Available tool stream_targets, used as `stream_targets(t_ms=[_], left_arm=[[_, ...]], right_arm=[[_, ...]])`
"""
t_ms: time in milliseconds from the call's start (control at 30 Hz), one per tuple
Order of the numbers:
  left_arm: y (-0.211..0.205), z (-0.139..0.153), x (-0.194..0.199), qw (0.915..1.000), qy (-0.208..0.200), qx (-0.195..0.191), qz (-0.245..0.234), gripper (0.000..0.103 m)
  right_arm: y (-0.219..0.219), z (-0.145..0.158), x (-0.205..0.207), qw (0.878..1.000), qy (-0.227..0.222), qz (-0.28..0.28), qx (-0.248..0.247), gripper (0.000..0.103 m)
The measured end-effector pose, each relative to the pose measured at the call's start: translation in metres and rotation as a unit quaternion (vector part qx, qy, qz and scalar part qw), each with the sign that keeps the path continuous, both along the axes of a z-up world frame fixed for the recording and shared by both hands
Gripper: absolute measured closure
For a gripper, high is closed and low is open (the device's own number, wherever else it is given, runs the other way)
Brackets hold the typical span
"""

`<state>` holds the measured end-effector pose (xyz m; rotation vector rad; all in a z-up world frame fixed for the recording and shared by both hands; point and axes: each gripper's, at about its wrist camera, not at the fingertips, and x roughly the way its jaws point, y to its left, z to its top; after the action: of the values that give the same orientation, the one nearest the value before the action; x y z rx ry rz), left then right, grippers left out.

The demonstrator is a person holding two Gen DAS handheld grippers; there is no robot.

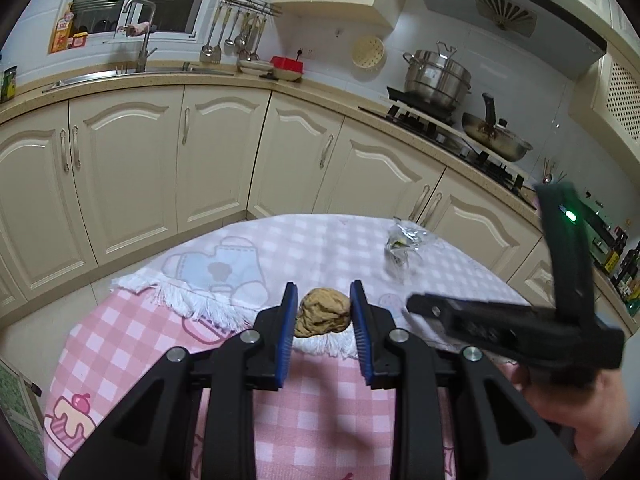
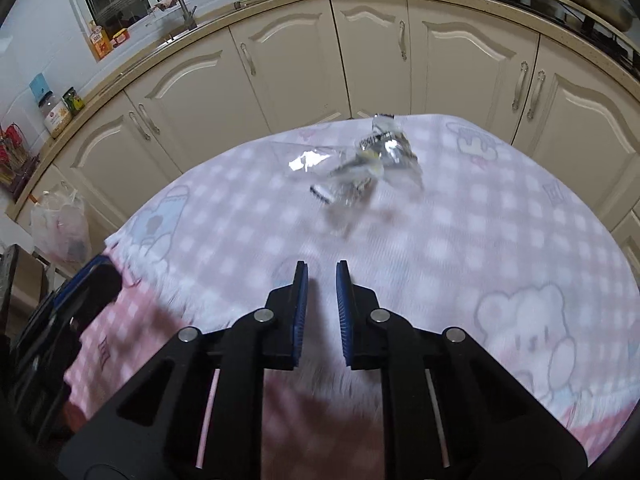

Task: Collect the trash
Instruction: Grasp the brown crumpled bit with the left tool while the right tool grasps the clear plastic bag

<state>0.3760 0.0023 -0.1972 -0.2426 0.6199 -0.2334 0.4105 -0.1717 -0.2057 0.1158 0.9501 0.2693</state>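
A crumpled brown paper wad [image 1: 323,317] sits between the blue pads of my left gripper [image 1: 324,302], which is shut on it above the checked tablecloth [image 1: 280,248]. A crumpled clear plastic wrapper [image 1: 401,242] lies at the far right of the table; it also shows in the right wrist view [image 2: 360,170], ahead of my right gripper [image 2: 322,280]. The right gripper is open a little and empty, low over the cloth. Its black body [image 1: 520,320] shows at the right of the left wrist view.
Cream kitchen cabinets [image 1: 216,152] curve around behind the table. A sink and tap [image 1: 140,40] stand at the back left, a stove with a pot [image 1: 436,76] and a pan [image 1: 496,140] at the right. A white plastic bag [image 2: 60,224] hangs at the left.
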Motion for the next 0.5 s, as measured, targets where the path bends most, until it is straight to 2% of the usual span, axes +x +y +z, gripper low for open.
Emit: stream_targets(t_ms=[100, 133, 167, 200, 300, 400, 500], left_arm=[[0.000, 0.001, -0.001, 1.0000, 0.000, 0.000, 0.001, 0.077], [0.000, 0.000, -0.001, 1.0000, 0.000, -0.001, 0.001, 0.077], [0.001, 0.000, -0.001, 1.0000, -0.001, -0.002, 0.001, 0.077], [0.001, 0.000, -0.001, 1.0000, -0.002, -0.003, 0.001, 0.077], [0.003, 0.000, -0.002, 1.0000, -0.003, -0.006, 0.003, 0.077], [0.003, 0.002, 0.001, 1.0000, -0.005, -0.001, 0.006, 0.077], [0.004, 0.004, 0.001, 0.9998, -0.013, 0.009, 0.012, 0.077]], right_arm=[[-0.005, 0.004, -0.010, 1.000, 0.001, -0.013, 0.000, 0.085], [-0.008, 0.007, -0.009, 1.000, -0.001, -0.024, -0.002, 0.075], [-0.012, 0.011, -0.008, 0.999, -0.012, -0.042, -0.005, 0.033], [-0.015, 0.015, -0.007, 0.998, -0.029, -0.053, -0.006, 0.021], [-0.014, 0.018, 0.011, 0.998, -0.032, -0.056, -0.006, 0.020], [-0.001, 0.009, 0.034, 0.998, -0.027, -0.051, -0.030, 0.020], [0.008, -0.003, 0.061, 0.998, -0.017, -0.063, -0.024, 0.021]])
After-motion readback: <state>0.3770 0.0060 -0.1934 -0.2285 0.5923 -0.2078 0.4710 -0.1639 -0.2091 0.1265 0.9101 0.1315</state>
